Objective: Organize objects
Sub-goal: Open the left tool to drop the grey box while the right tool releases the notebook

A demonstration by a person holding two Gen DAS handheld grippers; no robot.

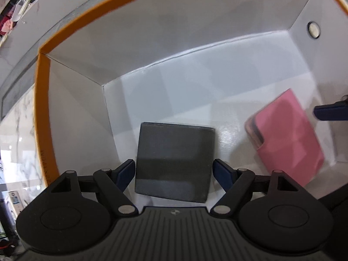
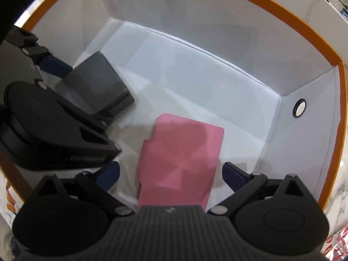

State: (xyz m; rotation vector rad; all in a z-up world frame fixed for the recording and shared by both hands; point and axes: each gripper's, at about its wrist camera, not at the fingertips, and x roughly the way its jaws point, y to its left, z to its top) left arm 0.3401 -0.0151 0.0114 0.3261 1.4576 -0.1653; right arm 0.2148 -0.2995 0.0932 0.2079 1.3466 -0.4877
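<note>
Left wrist cam first: my left gripper [image 1: 174, 169] is down inside the white box with the orange rim [image 1: 41, 113], and the dark grey square case [image 1: 174, 161] sits right between my blue fingertips [image 1: 125, 171]. Fingers are spread, with a sliver of gap showing on each side, so I'm not clamping it. The case looks like it's lying flat on the box floor, close to the left wall. Off to the right the pink wallet-looking thing [image 1: 289, 137] lies tilted on the floor, and one blue finger of my other gripper pokes in from the right edge just beside it.

Over on the right wrist view, my right gripper [image 2: 170, 174] has its fingers wide apart too, with the pink wallet [image 2: 180, 158] between them but clear of both pads [image 2: 108, 173]. Can't tell for sure if it's flat on the floor or propped a bit, it's blurry. The grey case [image 2: 97, 87] is up left near the corner, with the left gripper [image 2: 65, 80] around it. A small round metal button [image 2: 299, 108] is set into the right wall of the box [image 2: 315, 32]. Marble counter [image 1: 19, 134] shows outside the box.
</note>
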